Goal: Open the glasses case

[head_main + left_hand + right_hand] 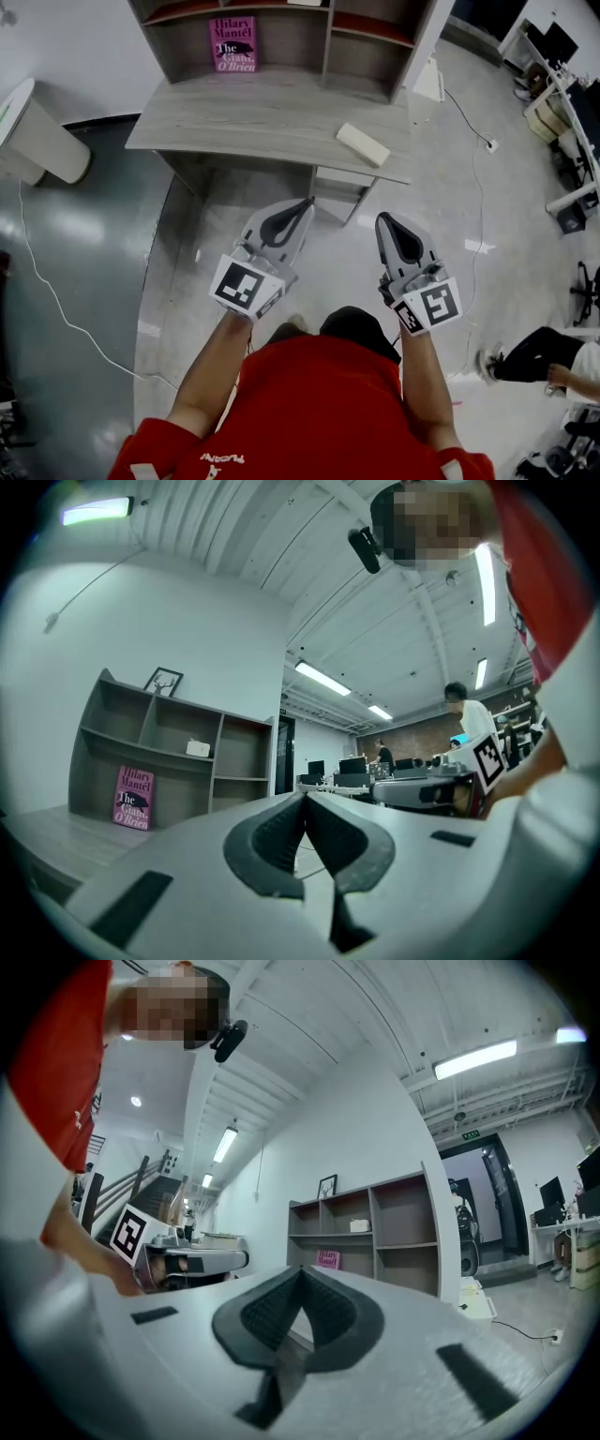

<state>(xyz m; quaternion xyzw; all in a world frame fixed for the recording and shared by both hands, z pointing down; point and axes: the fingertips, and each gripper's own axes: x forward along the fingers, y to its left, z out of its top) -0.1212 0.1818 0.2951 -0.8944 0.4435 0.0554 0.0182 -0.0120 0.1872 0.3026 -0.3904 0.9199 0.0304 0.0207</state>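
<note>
Task not begun. Cream oblong glasses case [362, 143] lies on the grey wooden surface [253, 117], near its right front edge, apparently shut. Left gripper [307, 202] and right gripper [382, 219] are well apart from it, fingers together, holding nothing. Approach, grip and opening all remain.

Pink book [232, 44]: "Hilary Mantel, The Giant, O'Brien".

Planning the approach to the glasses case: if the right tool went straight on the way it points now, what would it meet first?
Probably the grey desk, near its front edge by the glasses case; nothing shows between. Whether the right tool would pass above the tabletop instead, the pictures leave unclear.
</note>
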